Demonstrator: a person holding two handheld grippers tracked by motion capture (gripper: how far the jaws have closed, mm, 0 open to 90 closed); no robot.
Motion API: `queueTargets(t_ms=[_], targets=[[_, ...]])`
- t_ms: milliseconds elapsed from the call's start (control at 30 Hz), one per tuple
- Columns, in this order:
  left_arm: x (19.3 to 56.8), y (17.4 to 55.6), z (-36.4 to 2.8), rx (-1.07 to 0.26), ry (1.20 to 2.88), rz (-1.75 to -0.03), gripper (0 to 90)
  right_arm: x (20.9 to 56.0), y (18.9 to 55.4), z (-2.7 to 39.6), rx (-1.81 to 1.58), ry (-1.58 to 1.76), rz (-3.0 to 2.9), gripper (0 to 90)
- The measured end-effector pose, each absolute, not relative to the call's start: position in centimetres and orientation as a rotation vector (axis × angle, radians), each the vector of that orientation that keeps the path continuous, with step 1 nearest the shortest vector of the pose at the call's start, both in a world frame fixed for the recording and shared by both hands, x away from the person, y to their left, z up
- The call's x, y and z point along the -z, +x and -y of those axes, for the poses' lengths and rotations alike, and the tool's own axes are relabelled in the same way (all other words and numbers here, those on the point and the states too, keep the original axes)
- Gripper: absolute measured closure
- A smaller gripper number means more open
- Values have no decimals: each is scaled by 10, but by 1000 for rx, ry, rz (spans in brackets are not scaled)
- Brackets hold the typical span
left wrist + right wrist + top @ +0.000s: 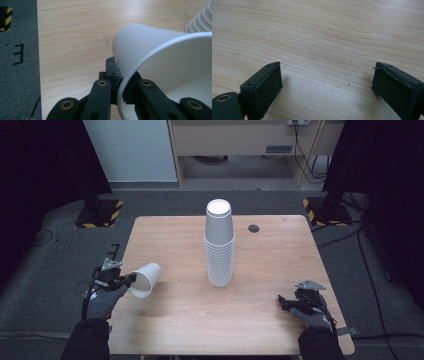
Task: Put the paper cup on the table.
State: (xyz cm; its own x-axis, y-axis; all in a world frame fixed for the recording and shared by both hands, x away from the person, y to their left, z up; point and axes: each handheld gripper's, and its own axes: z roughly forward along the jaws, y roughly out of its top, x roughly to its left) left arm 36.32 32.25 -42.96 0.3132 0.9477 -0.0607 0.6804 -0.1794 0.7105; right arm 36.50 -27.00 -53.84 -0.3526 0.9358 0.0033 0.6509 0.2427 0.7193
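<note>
A tall stack of white paper cups (219, 244) stands upside down in the middle of the wooden table (280, 265). My left gripper (131, 280) is at the table's left edge, shut on the rim of a single white paper cup (146, 279) that lies tilted on its side, mouth toward the hand. In the left gripper view the cup (160, 62) has its rim pinched between the jaws, my left gripper (122, 82) closed on the wall. My right gripper (283, 302) rests near the front right of the table; in the right gripper view my right gripper (327, 80) stands open over bare wood.
A small dark round hole (254, 228) sits in the table behind and to the right of the stack. The stack's edge (200, 20) shows at the top right of the left gripper view. Grey carpet surrounds the table, with black stands and striped bases (99, 214) at the back.
</note>
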Motion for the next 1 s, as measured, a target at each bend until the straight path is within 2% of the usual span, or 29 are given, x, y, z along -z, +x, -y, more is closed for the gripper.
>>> queueTargets(t_ms=[667,1000], targets=[[406,381,-321,-465,2083,-1524,857,538,365,270,-891,1450,-2092,90],[404,387,-319,-373,2194,-1580,862,538,365,270,-893,1454,-2090,89]])
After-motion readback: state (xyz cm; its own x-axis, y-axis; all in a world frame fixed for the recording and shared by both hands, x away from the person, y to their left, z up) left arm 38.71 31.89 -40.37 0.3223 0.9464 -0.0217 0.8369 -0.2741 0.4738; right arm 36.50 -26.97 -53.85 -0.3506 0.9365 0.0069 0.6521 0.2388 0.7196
